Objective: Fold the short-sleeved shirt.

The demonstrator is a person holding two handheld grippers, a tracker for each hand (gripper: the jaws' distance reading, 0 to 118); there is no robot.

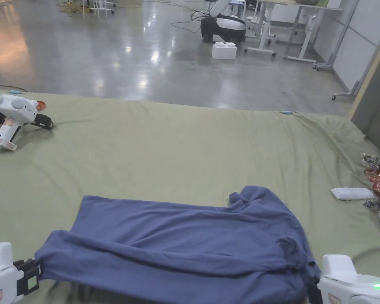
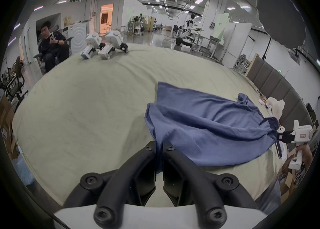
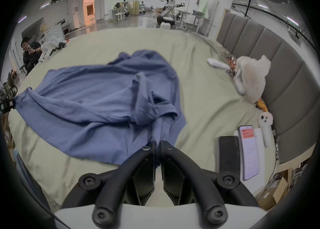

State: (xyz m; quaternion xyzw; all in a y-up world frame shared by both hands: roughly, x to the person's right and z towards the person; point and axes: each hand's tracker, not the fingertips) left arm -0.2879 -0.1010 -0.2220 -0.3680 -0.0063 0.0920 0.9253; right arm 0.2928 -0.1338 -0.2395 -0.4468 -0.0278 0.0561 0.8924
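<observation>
A blue short-sleeved shirt (image 1: pixel 185 241) lies crumpled across the near part of a green-covered bed (image 1: pixel 177 150). My left gripper (image 1: pixel 33 273) is shut on the shirt's near left corner, and in the left gripper view the cloth (image 2: pixel 199 128) runs down between the closed jaws of that gripper (image 2: pixel 159 146). My right gripper (image 1: pixel 314 287) is shut on the shirt's near right corner by a bunched sleeve. In the right gripper view the blue fabric (image 3: pixel 103 97) is pinched at the tips of that gripper (image 3: pixel 157 143). The shirt hangs stretched between both grippers, slightly lifted at the near edge.
A spare white gripper (image 1: pixel 13 118) lies at the bed's far left. A white remote (image 1: pixel 351 193), wrappers (image 1: pixel 375 174) and a white plush toy (image 3: pixel 251 76) sit at the right, with a phone (image 3: pixel 228 154) and paper nearby. A padded headboard (image 3: pixel 277 59) bounds the right. A person (image 2: pixel 50 45) sits beyond the bed.
</observation>
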